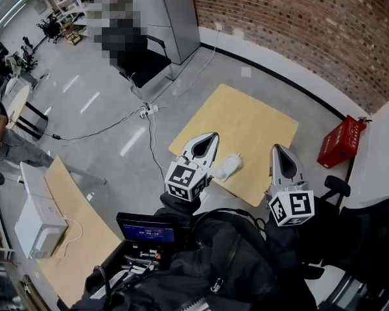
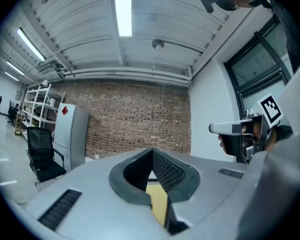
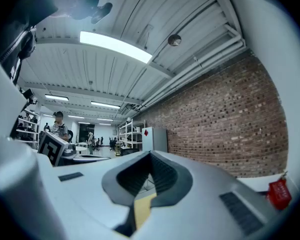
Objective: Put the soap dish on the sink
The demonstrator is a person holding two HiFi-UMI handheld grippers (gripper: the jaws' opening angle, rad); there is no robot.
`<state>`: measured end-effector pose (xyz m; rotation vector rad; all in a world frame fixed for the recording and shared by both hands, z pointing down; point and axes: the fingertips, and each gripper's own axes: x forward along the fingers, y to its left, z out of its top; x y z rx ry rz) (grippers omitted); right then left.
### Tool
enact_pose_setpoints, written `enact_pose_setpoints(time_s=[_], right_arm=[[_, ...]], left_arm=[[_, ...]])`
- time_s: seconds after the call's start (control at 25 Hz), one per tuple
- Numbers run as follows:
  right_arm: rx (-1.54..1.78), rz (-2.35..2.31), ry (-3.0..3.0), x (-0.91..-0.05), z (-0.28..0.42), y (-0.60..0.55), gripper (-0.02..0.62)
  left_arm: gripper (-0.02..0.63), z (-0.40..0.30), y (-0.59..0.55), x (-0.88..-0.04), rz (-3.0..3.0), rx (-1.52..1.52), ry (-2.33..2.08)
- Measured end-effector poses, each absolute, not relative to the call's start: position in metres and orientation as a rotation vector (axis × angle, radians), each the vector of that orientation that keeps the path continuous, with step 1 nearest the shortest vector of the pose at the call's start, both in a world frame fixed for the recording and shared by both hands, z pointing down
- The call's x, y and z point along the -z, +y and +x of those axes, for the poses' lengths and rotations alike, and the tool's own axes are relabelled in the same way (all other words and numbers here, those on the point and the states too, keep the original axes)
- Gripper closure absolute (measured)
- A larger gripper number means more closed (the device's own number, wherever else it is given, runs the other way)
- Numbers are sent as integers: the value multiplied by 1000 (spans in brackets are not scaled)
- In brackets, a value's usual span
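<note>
Left gripper (image 1: 214,137) and right gripper (image 1: 276,148) – fingers pressed together – white rounded soap dish (image 1: 227,167) on table (image 1: 246,118)

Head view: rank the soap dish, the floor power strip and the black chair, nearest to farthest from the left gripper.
From the left gripper:
1. soap dish, on the wooden table, just to its right.
2. power strip, on the floor, up and left.
3. black chair, farther up-left, beyond the strip.

You're looking at a small white soap dish (image 1: 227,167), lying slantwise on the pale wooden surface (image 1: 246,118), sitting close to the edge nearest you.
</note>
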<state>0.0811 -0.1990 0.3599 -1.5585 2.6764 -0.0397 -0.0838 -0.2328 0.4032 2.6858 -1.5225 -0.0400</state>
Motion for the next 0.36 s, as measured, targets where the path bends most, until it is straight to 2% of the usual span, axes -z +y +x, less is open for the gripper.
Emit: enact_pose_setpoints(time_s=[0.36], right_arm=[[41, -1541, 2700, -364, 77, -206, 591]], left_arm=[[604, -82, -240, -409, 2671, 17, -1511]])
